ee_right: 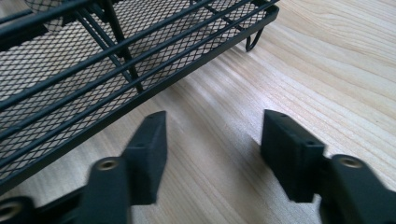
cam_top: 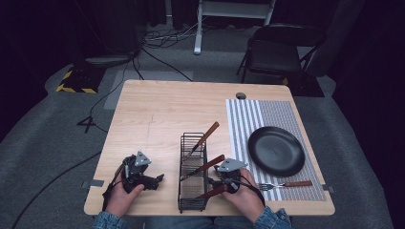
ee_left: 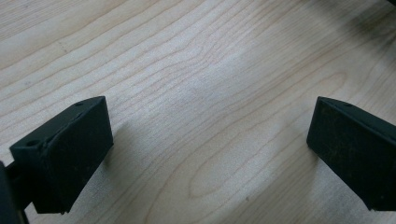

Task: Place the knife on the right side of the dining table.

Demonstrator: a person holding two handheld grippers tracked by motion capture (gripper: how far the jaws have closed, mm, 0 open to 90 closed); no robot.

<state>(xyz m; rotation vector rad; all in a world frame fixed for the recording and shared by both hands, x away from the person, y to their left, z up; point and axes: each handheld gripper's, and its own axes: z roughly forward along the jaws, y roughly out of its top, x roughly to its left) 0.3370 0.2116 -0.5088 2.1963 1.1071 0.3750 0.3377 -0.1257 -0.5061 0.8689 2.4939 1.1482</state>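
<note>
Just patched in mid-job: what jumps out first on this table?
Centre front, a black wire basket holds wooden-handled utensils, sticking out toward the far right. To its right a black plate sits on a striped placemat, with a fork lying in front of it. The left gripper and right gripper flank the basket, both jaws open and empty.

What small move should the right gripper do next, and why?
Probably lift and turn toward the wooden handle sticking out of the wire basket. The right gripper is open, holding nothing, just beside the basket; a fork already lies by the plate.
</note>
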